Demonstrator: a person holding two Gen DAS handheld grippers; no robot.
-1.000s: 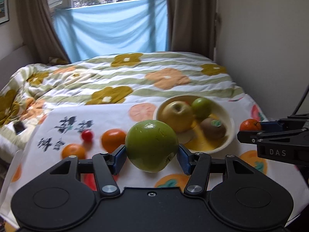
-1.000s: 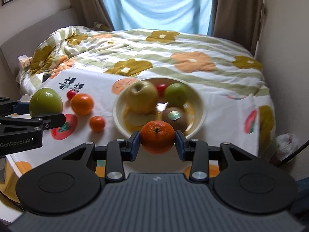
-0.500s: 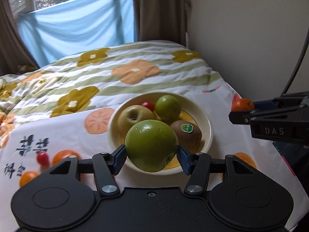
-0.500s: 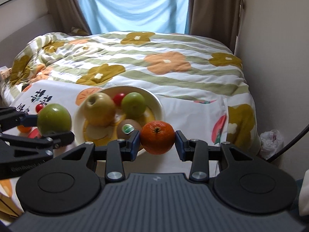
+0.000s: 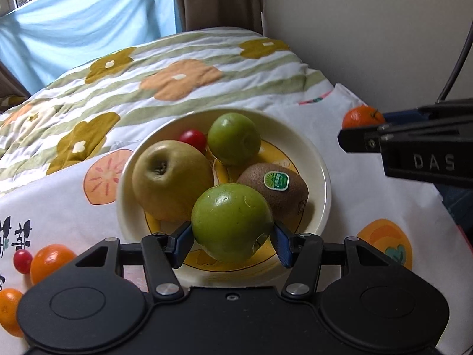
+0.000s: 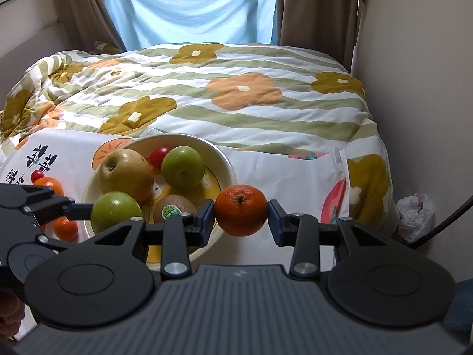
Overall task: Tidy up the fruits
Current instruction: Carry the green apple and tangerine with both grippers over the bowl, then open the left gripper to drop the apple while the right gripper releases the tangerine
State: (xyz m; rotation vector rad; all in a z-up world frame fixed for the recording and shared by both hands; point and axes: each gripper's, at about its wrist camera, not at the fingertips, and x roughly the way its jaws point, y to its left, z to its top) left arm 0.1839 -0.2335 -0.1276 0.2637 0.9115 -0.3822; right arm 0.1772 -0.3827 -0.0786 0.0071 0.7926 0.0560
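We saw the flowered quilt point(image 6: 236, 88) filling the upper frame, the printed cloth point(image 5: 369, 201) below it. At centre the cream bowl point(image 5: 320, 177) held a yellow apple point(image 5: 170, 177), a smaller green fruit point(image 5: 233, 139), a kiwi point(image 5: 278, 189) and a cherry tomato point(image 5: 193, 137). The left gripper point(image 5: 232, 236) was clamped on a green apple point(image 5: 232, 222) over the bowl's near half; a second before it had hung short of the bowl. The right gripper point(image 6: 240, 220) pinched a mandarin point(image 6: 241, 210) just right of the rim. Loose oranges point(image 5: 51, 261) lay lower left.
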